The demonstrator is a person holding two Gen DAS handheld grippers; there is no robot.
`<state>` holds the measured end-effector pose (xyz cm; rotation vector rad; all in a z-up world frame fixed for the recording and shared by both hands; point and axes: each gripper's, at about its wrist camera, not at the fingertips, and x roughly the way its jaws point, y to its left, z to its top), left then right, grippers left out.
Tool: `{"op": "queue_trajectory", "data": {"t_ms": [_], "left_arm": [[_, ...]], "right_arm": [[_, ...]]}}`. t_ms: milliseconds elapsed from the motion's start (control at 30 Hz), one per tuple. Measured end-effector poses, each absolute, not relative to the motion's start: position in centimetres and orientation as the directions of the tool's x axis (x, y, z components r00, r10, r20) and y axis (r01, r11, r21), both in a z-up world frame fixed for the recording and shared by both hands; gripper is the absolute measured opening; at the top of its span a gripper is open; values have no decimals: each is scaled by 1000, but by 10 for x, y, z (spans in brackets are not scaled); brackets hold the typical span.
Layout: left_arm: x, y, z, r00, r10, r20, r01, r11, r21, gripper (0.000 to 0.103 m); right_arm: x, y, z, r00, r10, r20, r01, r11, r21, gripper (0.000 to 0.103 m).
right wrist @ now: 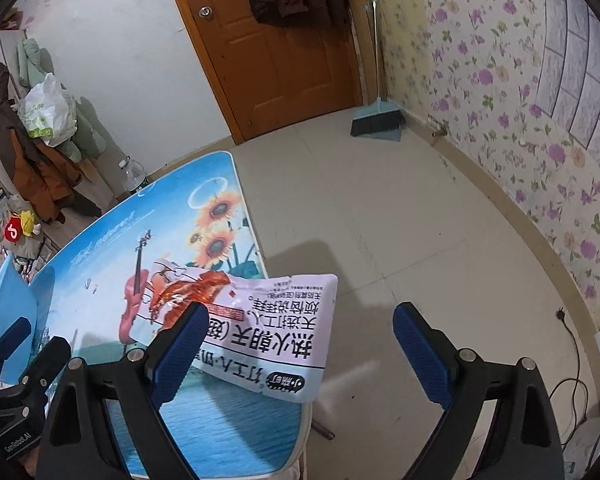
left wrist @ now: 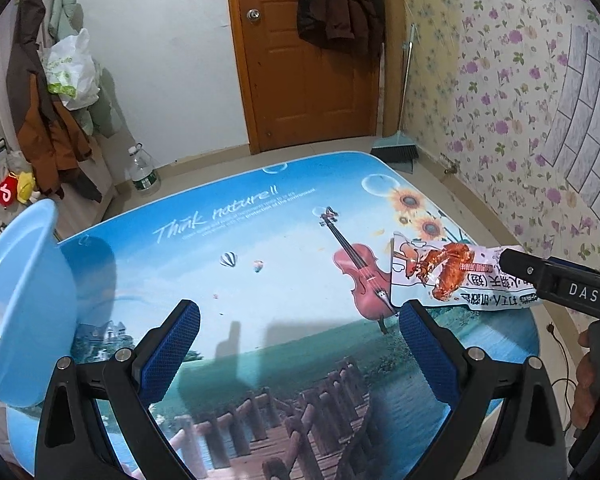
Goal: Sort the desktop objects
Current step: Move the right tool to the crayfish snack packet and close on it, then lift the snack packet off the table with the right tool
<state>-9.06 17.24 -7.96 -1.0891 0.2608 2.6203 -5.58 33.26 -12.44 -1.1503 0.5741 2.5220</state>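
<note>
A low table (left wrist: 260,264) with a printed sky-and-violin top fills most of both wrist views; a pale blue basin (left wrist: 16,300) stands at its left edge, and a single snack packet (right wrist: 252,328) lies at its right edge, part of it overhanging the floor side. The packet is a flat printed foil-plastic pouch, judged light, soft and crinkly, with a smooth film surface likely to slide between pads; a pinch across the overhanging edge or a sealed end seam looks the surest hold, since the flat middle offers nothing to get under. The left gripper (left wrist: 300,344) hovers over the table's middle, pointing across it toward the door, its blue-padded fingers spread wide and holding nothing. The right gripper (right wrist: 300,344), held in a person's hand (left wrist: 592,384) at the table's right side, points forward over the packet's free edge; its fingers are likewise wide apart and empty, the left pad (right wrist: 180,344) above the packet, whether touching cannot be told, and the right pad (right wrist: 418,348) over bare floor.
</note>
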Motion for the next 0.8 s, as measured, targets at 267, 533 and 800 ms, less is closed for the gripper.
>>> {"op": "queue_trajectory", "data": {"t_ms": [267, 533, 800], "left_arm": [[-97, 184, -93, -648, 194, -737, -350, -935, 61, 101], [-99, 186, -98, -641, 187, -745, -348, -935, 64, 101], [-96, 184, -93, -651, 186, -736, -346, -936, 69, 101]], "right_arm": [[-64, 340, -139, -628, 42, -777, -433, -849, 304, 94], [-69, 334, -138, -662, 8, -749, -381, -865, 327, 61], [-66, 335, -135, -691, -41, -722, -344, -859, 378, 22]]}}
